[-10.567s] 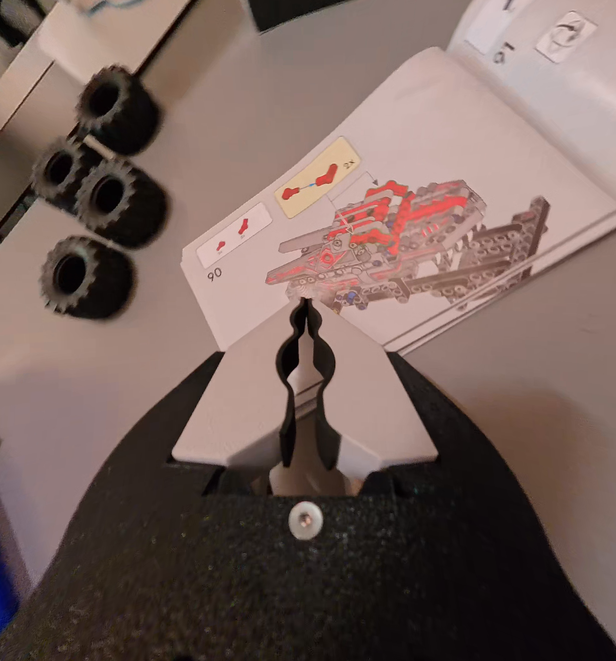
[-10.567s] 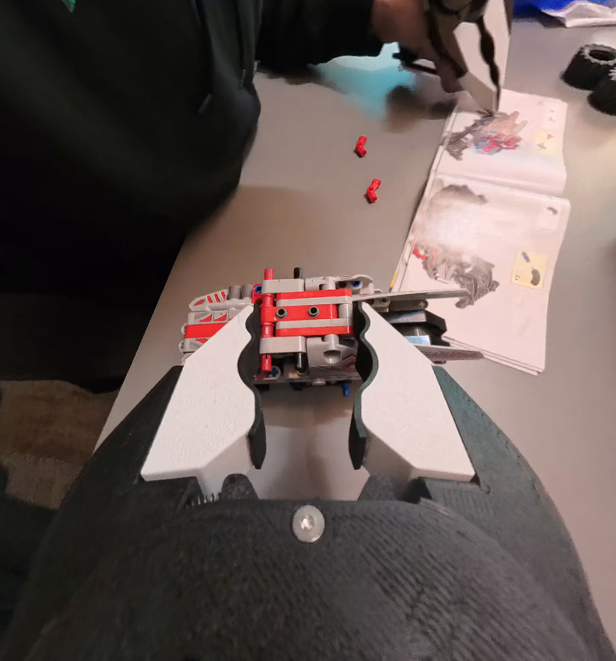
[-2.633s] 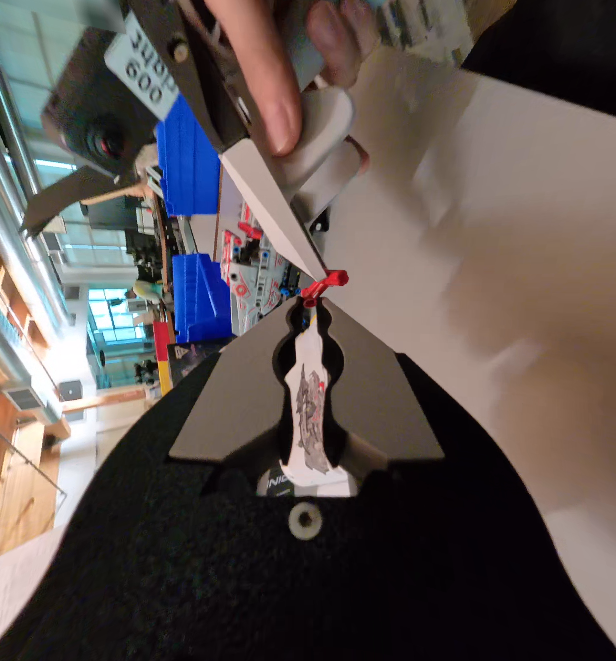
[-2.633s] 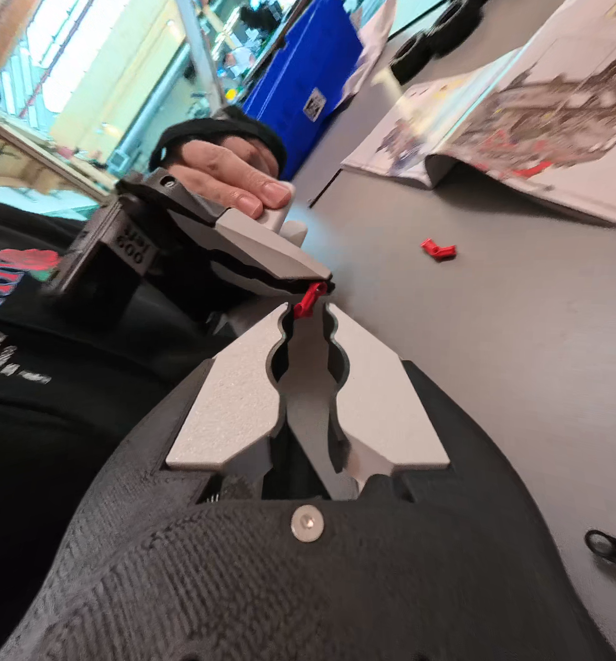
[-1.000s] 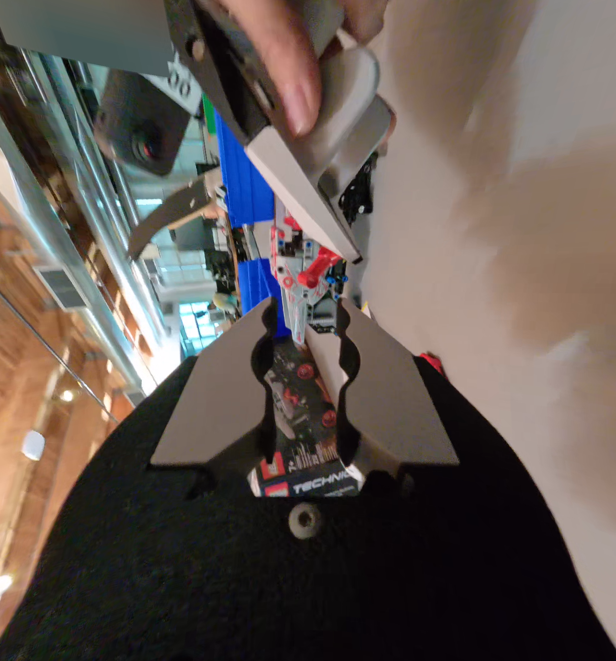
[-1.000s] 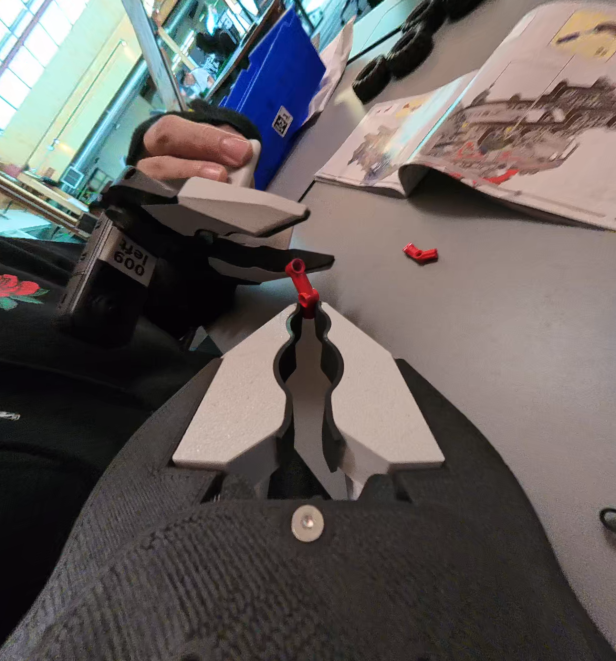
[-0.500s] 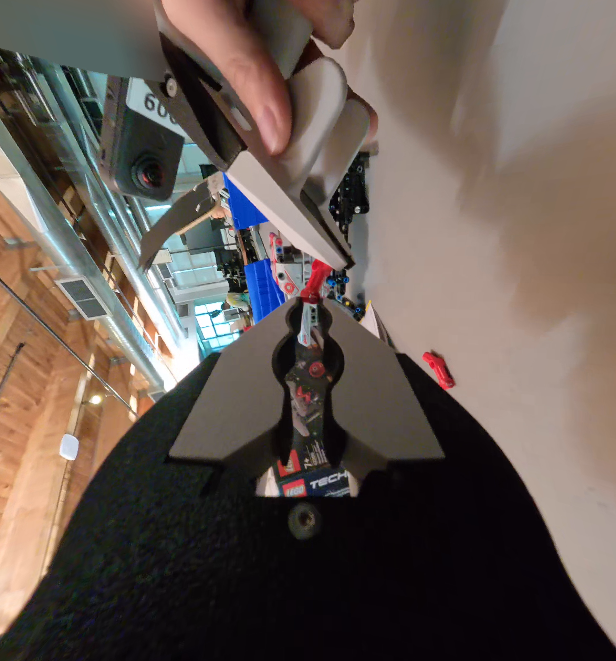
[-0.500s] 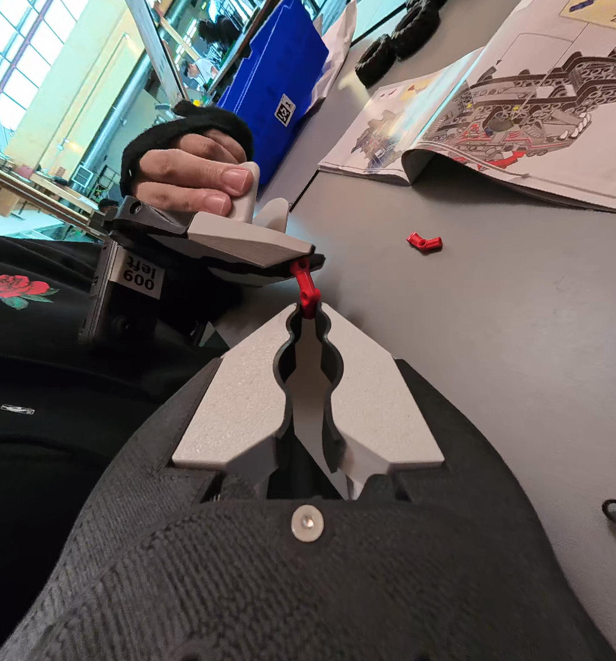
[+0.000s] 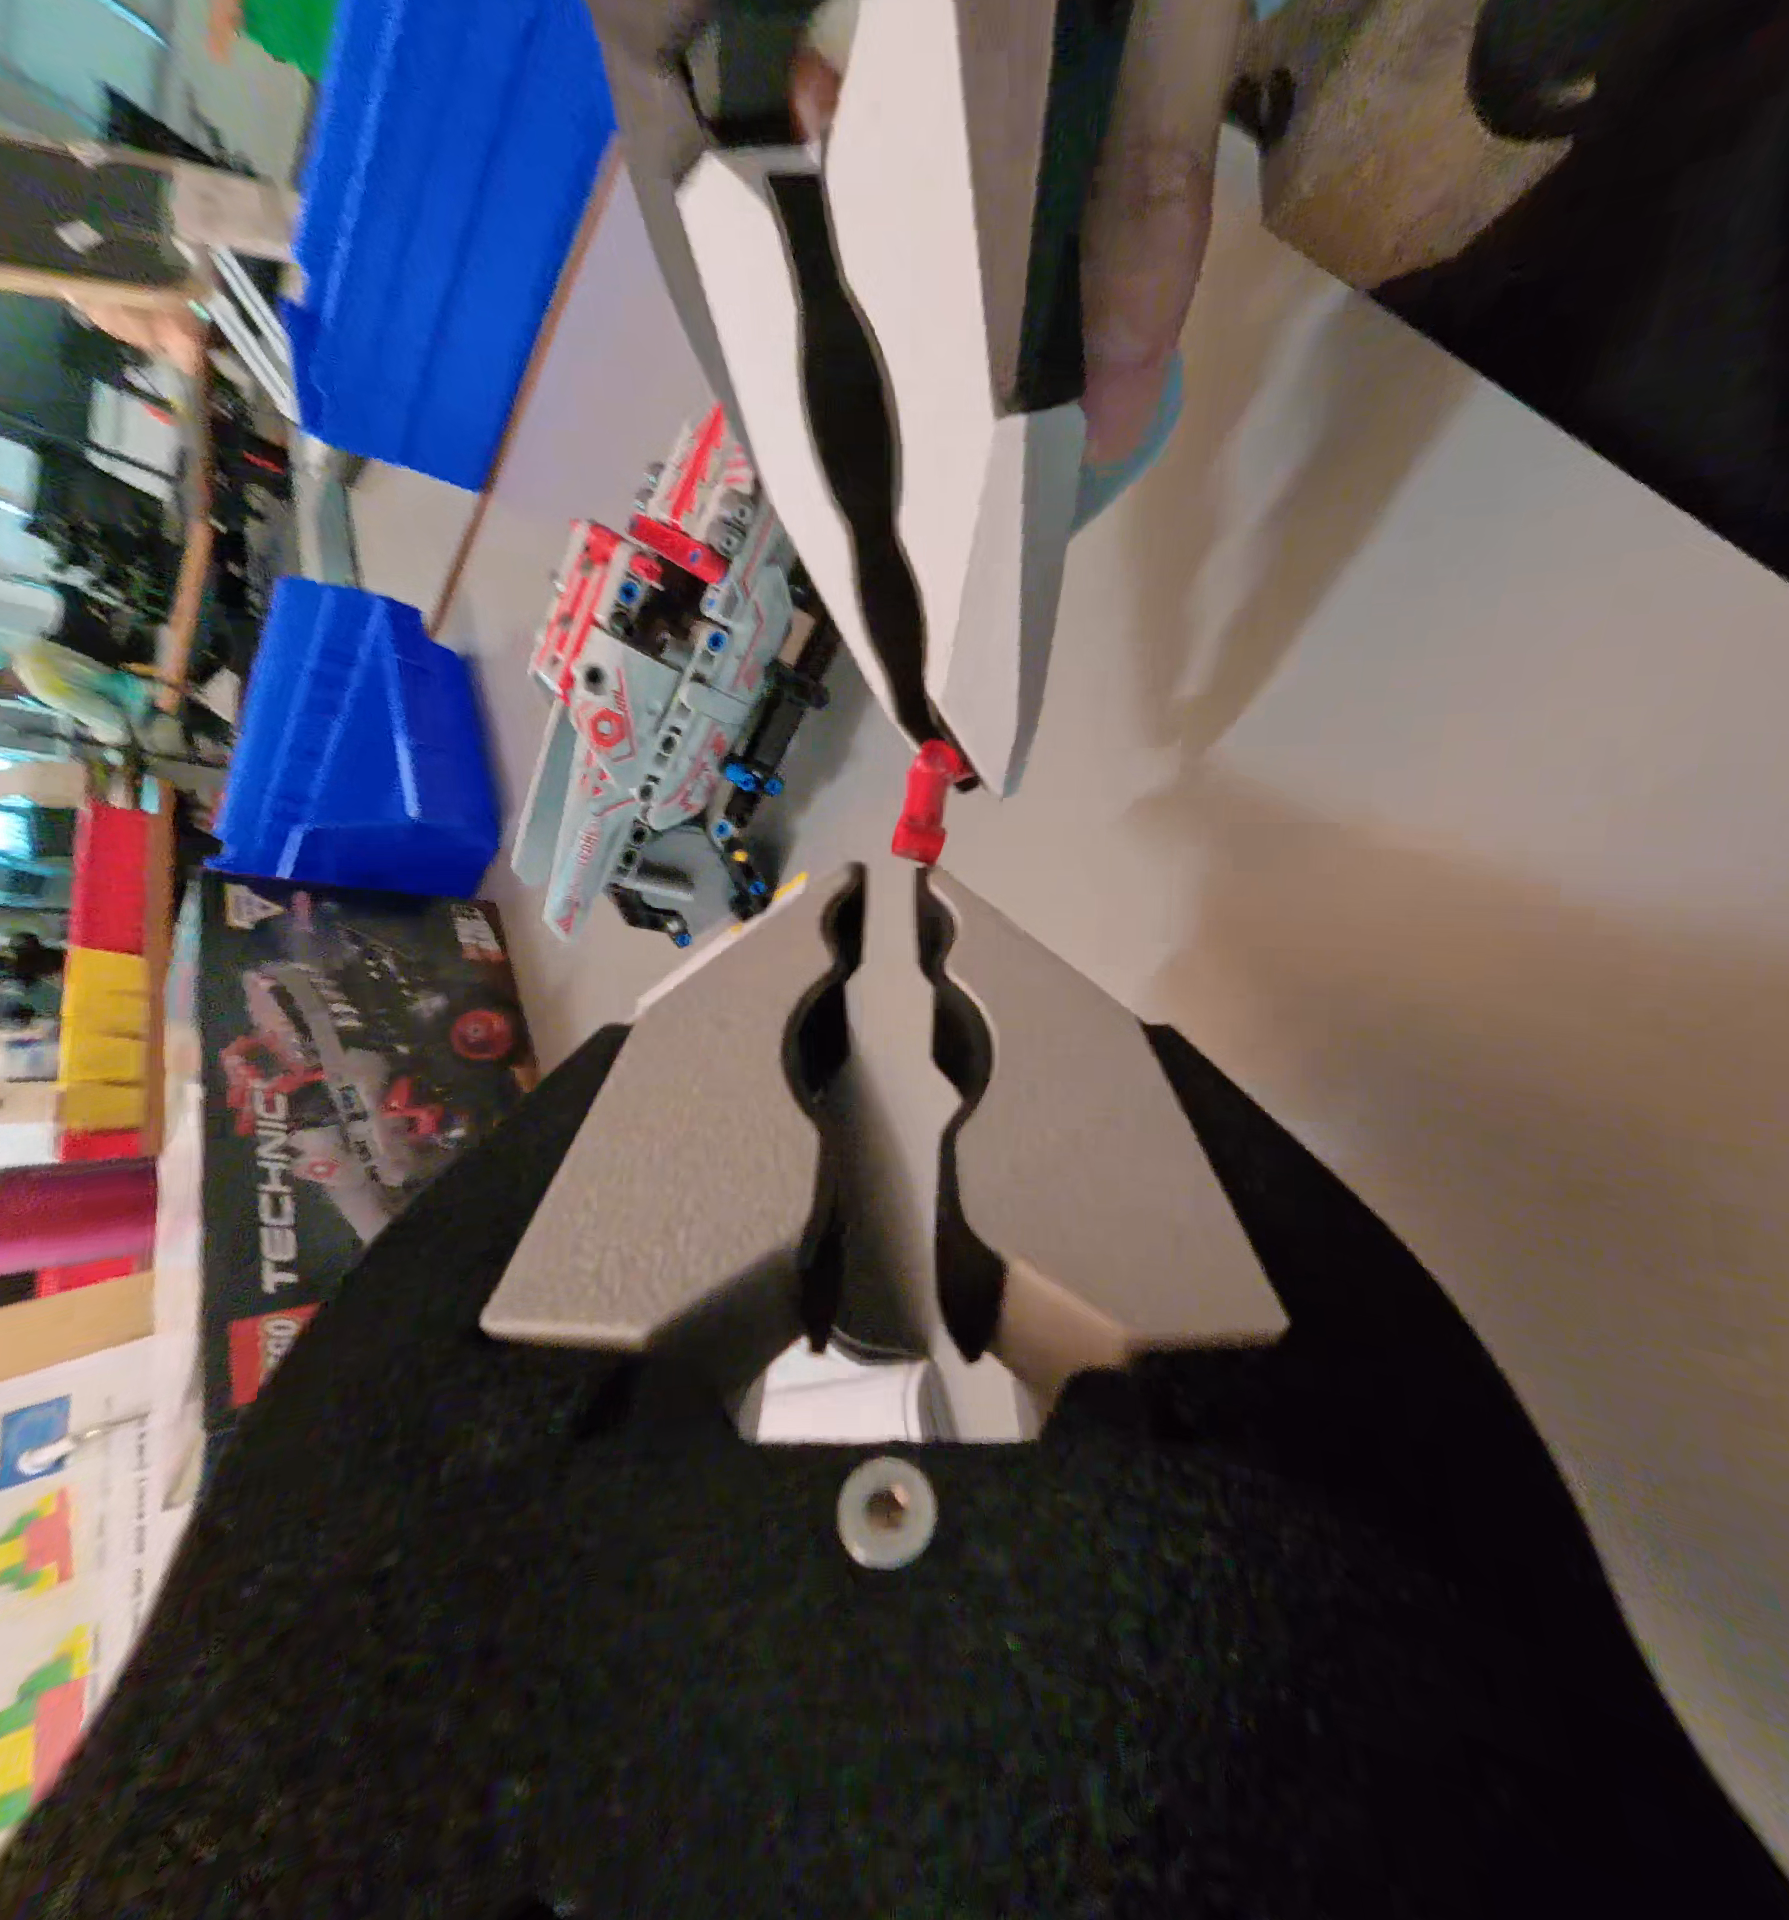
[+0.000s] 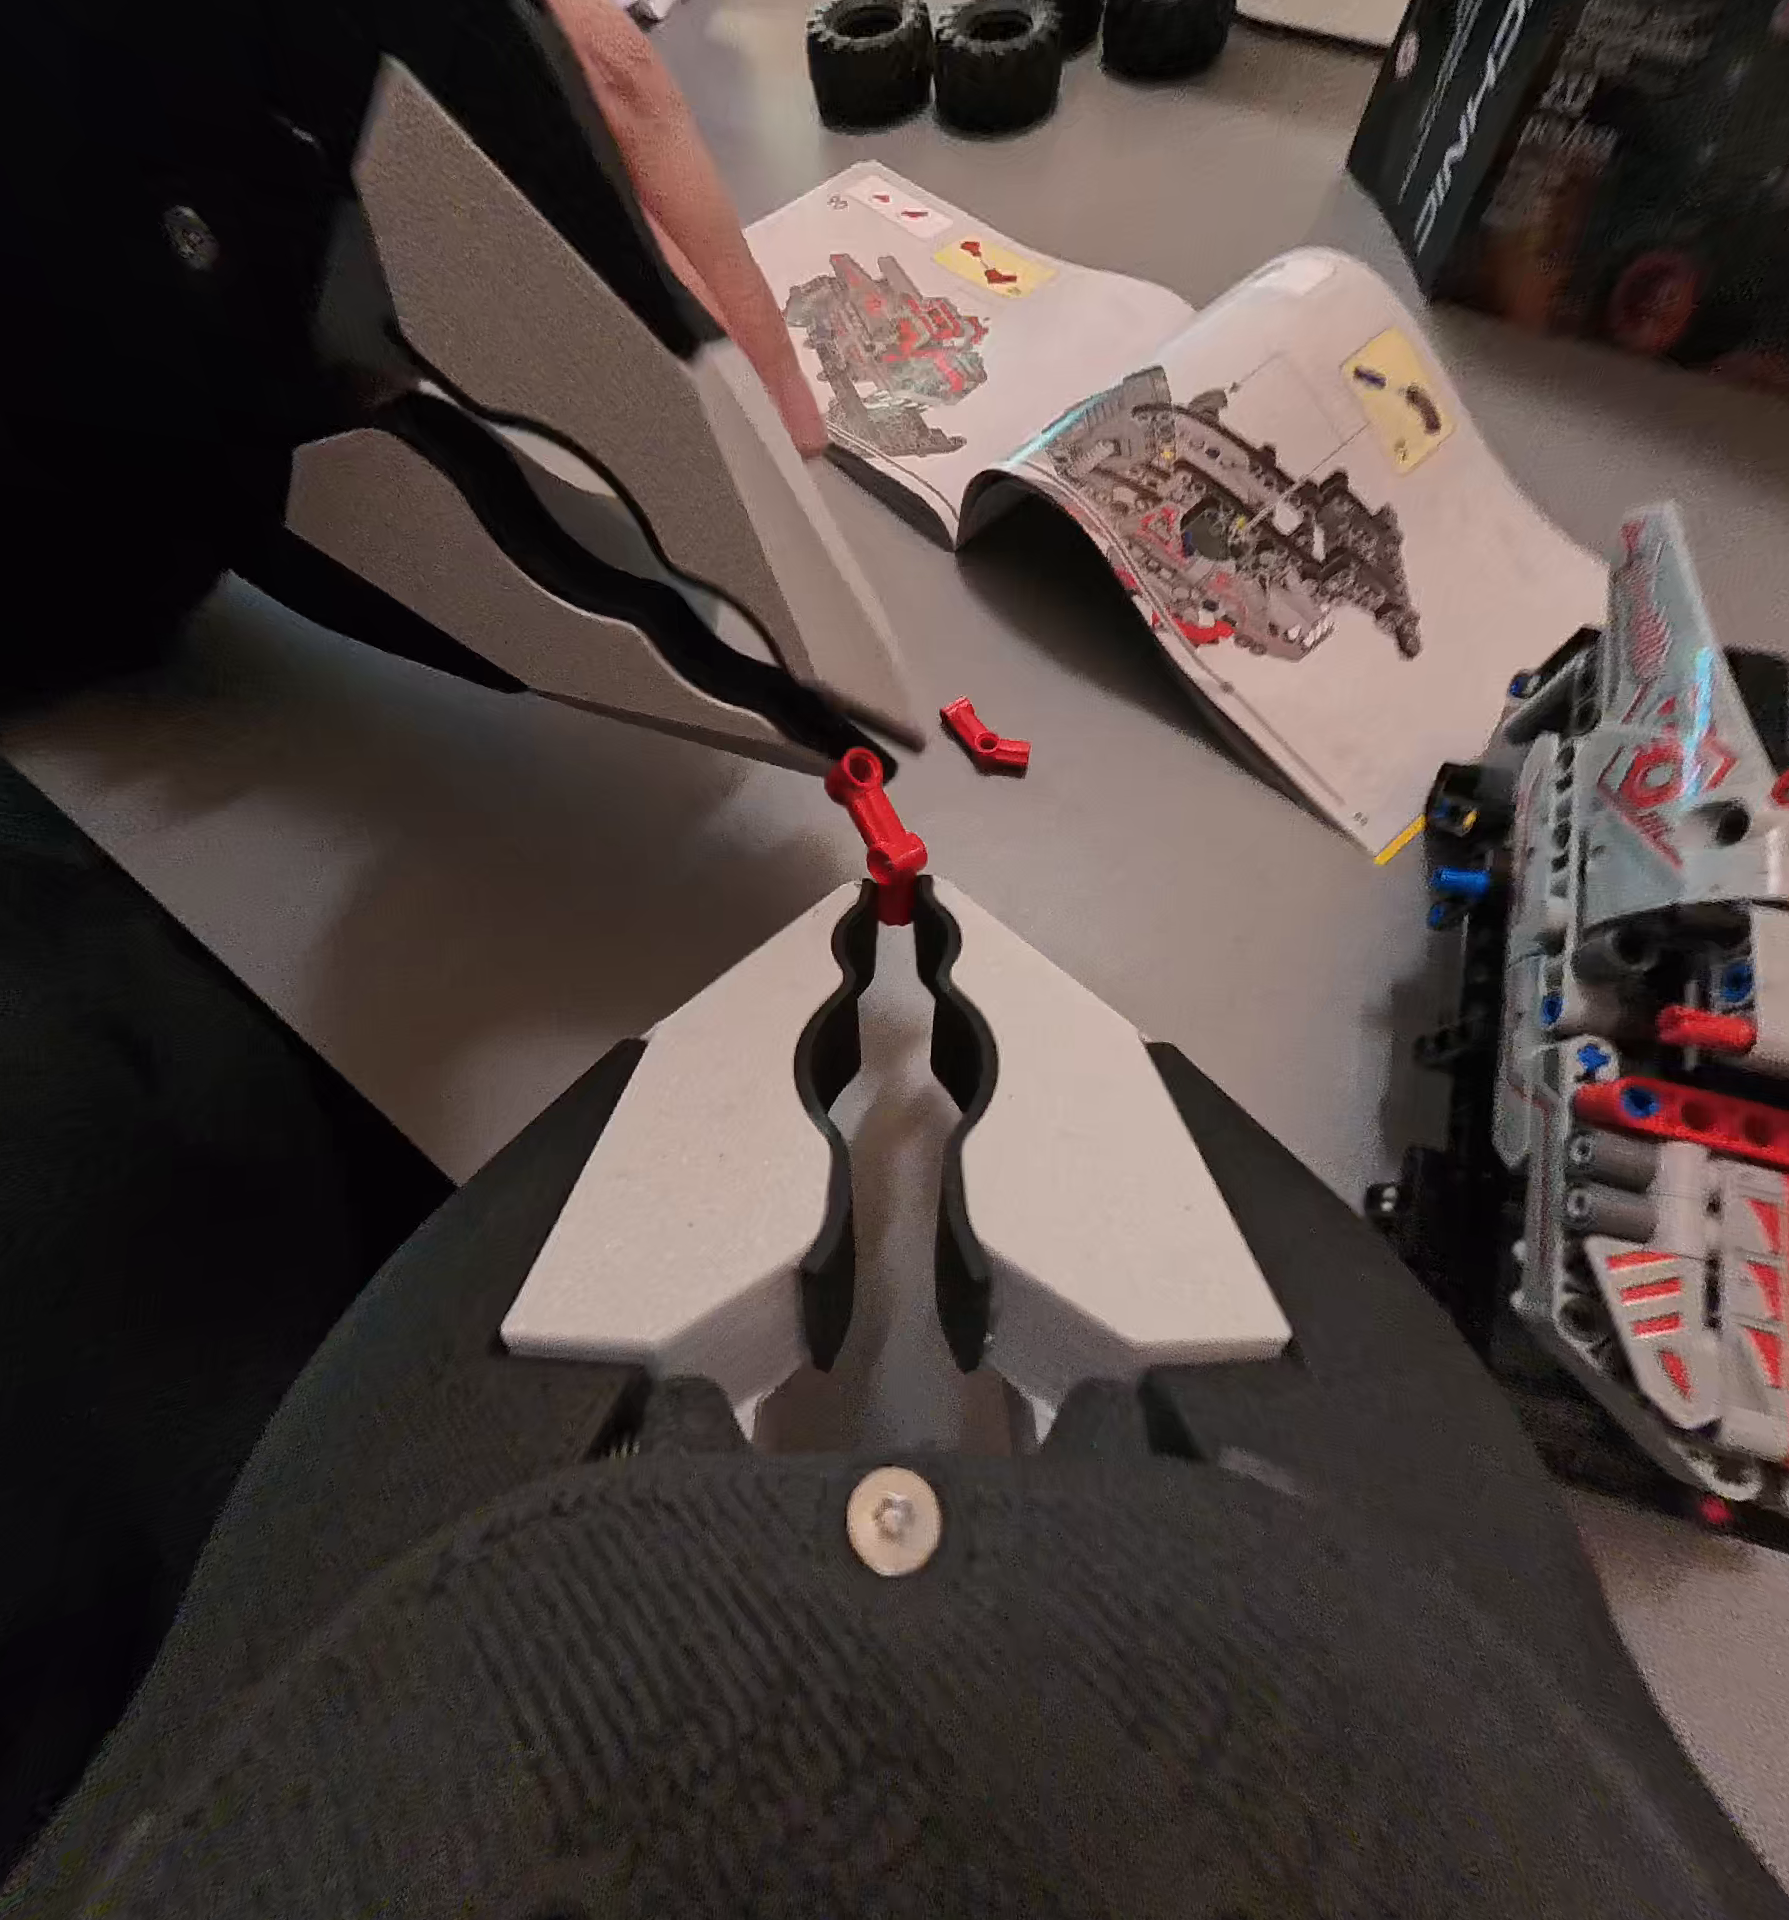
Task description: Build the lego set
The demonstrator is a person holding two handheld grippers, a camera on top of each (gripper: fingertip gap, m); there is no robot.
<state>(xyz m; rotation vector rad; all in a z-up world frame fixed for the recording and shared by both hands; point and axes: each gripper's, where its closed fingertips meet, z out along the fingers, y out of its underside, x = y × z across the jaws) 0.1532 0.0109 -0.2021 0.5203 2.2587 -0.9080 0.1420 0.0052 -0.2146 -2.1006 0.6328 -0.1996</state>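
A small red angled connector [image 10: 877, 831] is pinched at one end in my right gripper [image 10: 895, 899], which is shut on it above the grey table. Its free end reaches the tips of my left gripper [image 10: 859, 750], which comes in from the upper left. In the left wrist view, my left gripper [image 9: 892, 883] has a narrow gap between its jaws and holds nothing. There the connector [image 9: 921, 802] hangs just ahead of it from my right gripper [image 9: 957, 774]. A second red connector [image 10: 983, 738] lies on the table. The grey-and-red model [image 10: 1679, 1039] stands at the right.
An open instruction booklet [image 10: 1233, 447] lies behind the connectors, with black tyres [image 10: 931, 62] and the set's dark box [image 10: 1596, 156] farther back. Blue bins [image 9: 360, 727] stand beyond the model [image 9: 661, 707]. A person's finger [image 10: 703, 239] and dark clothing are at the left. My left and right fingertips are right by each other.
Half a second ago both grippers were shut on the connector. Now my left jaws have parted and let go, and the right gripper alone holds it. Both views have swung towards the table.
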